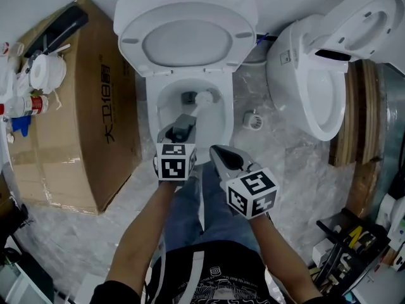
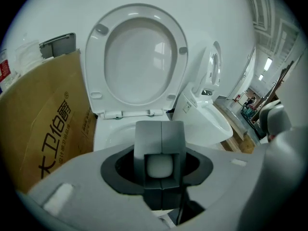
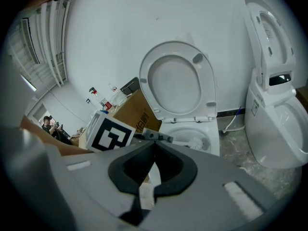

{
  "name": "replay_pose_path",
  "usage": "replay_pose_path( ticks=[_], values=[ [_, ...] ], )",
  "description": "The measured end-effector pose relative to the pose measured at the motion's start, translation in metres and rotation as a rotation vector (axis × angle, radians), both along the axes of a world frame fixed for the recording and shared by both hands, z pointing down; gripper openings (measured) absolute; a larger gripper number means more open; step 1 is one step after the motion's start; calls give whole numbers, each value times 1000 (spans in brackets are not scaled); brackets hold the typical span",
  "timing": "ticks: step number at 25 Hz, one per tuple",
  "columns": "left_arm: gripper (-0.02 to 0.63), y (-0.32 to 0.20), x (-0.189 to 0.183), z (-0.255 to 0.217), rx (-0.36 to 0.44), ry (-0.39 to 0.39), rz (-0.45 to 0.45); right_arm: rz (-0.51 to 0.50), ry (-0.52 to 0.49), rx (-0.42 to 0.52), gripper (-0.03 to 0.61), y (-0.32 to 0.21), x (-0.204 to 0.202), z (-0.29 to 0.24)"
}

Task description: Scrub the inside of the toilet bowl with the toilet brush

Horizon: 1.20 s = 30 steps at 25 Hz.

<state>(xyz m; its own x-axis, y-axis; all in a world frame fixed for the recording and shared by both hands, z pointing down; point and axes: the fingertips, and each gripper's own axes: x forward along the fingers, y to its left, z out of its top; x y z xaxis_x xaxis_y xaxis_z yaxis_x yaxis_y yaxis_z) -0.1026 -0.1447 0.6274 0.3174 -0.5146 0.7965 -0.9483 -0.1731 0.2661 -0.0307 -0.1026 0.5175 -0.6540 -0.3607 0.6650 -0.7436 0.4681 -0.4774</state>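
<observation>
A white toilet (image 1: pixel 152 116) stands with seat and lid raised (image 1: pixel 185 40). The toilet brush (image 1: pixel 205 98) has its white bristle head low inside the bowl, beside the dark drain. Its pale handle slopes back to my left gripper (image 1: pixel 182 130), which is shut on it above the bowl's front rim. In the left gripper view the grey fingers (image 2: pixel 160 138) clamp the white handle (image 2: pixel 160 166). My right gripper (image 1: pixel 219 152) hovers just right of the bowl's front, shut and empty. The right gripper view shows its jaws (image 3: pixel 154 147) meeting, with the brush head (image 3: pixel 197 142) in the bowl beyond.
A large cardboard box (image 1: pixel 76 113) stands close on the toilet's left, with bottles (image 1: pixel 28 103) at its far end. A second toilet (image 1: pixel 319 81) stands to the right, and a small round fitting (image 1: pixel 253 120) lies on the marble floor between them. Tools (image 1: pixel 351 239) clutter the lower right.
</observation>
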Motion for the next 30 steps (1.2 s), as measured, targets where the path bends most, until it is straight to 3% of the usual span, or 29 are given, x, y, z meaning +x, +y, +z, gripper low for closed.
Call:
replay_pose_path(
  ticks=[8,17,30],
  values=[
    [175,-7,-36,2,13,-42,-81,-20,-15,-23,-2,17,-2,10],
    [173,20,-85,-2,5,-81,-173,-46,-28,-41,-2,31,-25,16],
    [175,78,-101,-18,-14,-83,-183,-37,-54,-23,-2,40,-47,14]
  ],
)
